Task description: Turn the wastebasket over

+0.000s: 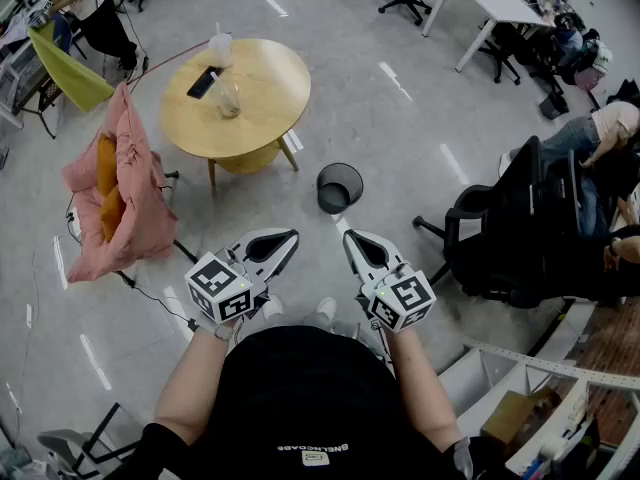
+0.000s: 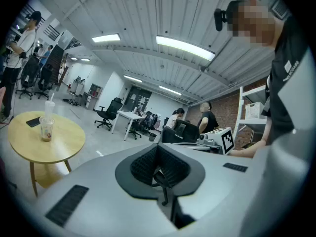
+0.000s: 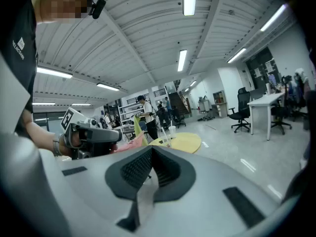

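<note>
The wastebasket (image 1: pixel 339 187), a black mesh bin, stands upright with its mouth up on the grey floor, just ahead of me. My left gripper (image 1: pixel 289 237) and right gripper (image 1: pixel 352 238) are held side by side in front of my body, short of the bin and apart from it. Both are shut with nothing between the jaws. The left gripper view shows its closed jaws (image 2: pixel 160 169) and the right gripper's marker cube (image 2: pixel 226 139). The right gripper view shows its closed jaws (image 3: pixel 150 168) and the left gripper (image 3: pixel 89 127). Neither gripper view shows the bin.
A round wooden table (image 1: pixel 262 103) with a phone and cups stands beyond the bin on the left. A chair draped in pink cloth (image 1: pixel 115 203) is further left, and cables run over the floor there. A black office chair (image 1: pixel 500 230) sits to the right, and shelving (image 1: pixel 540 398) at the lower right.
</note>
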`<state>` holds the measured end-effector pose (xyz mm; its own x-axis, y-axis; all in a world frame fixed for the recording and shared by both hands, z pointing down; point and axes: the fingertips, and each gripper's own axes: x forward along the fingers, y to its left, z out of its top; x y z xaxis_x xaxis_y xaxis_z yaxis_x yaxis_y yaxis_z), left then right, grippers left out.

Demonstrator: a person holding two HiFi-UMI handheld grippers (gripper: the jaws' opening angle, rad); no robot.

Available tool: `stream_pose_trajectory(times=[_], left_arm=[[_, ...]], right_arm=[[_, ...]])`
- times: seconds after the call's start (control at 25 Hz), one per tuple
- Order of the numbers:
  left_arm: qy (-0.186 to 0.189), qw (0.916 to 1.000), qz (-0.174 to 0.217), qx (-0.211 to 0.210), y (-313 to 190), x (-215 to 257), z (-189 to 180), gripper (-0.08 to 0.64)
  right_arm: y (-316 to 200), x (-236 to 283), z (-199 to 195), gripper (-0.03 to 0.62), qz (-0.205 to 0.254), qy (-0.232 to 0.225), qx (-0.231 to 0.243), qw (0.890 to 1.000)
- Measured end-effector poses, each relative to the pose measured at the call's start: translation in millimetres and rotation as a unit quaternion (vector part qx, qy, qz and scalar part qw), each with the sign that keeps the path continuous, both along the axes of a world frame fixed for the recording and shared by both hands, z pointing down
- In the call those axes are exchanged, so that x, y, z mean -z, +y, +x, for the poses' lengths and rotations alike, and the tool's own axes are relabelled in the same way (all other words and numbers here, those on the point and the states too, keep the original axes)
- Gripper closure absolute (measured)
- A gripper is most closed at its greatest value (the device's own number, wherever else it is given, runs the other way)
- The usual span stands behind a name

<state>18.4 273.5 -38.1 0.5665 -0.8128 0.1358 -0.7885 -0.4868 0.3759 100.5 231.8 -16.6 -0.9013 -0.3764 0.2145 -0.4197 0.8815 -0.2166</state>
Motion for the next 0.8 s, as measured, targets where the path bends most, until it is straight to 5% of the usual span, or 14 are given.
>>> stream_pose_trajectory(times=[0.36, 0.8], left_arm=[[0.044, 0.9989, 0.0, -0.016, 11.2, -2.1, -35.4, 0.546], [0.054, 0.9977, -0.005, -0.041, 16.5, -17.7, -76.0, 0.546]], right_arm=[[9.8, -5.4, -31.9, 0.584, -0.008, 0.015, -0.009, 1.0], [-8.4, -7.9, -38.5, 0.583, -0.026, 0.003, -0.055, 0.998]])
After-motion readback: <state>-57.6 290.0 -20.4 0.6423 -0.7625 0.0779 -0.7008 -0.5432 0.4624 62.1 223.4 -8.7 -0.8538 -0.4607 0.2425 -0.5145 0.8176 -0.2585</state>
